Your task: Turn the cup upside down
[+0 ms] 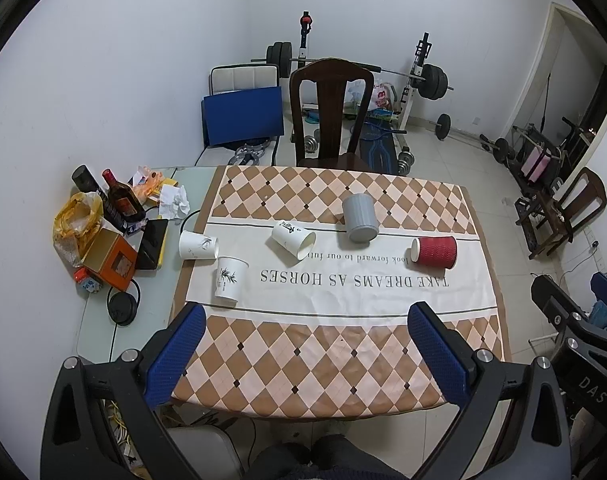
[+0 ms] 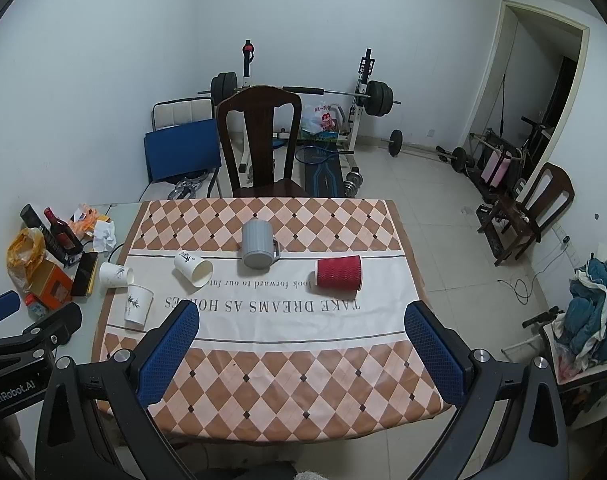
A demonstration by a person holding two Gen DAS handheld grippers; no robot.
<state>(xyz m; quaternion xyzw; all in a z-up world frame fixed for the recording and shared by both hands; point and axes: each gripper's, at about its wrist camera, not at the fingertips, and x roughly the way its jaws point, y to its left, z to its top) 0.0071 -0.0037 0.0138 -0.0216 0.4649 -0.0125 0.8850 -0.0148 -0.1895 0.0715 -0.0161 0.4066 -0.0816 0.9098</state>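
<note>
Room: a home gym corner – barbell rack (image 1: 359, 68) and a dark chair (image 1: 330, 116) are seen behind a table under a checked cloth (image 1: 327, 360).
Cups: five are laid out mid-cloth. The red cup (image 2: 338, 274) is on its side, and so are two white cups (image 1: 293, 239) (image 1: 197, 245). A third white cup (image 1: 229, 281) looks rim-up, and the grey mug (image 2: 258, 245) seems already rim-down.
Left gripper (image 1: 307, 344): spread wide, nothing held, parked at the near edge.
Right gripper (image 2: 299, 344): same – wide open and empty.
Key relation: the red cup is found ahead and slightly right of the right gripper, long axis running left-right, so that side is probably nearer. The white cups sit ahead-left, closer to the left gripper.
Progress: nothing gripped yet, by the look of it.
</note>
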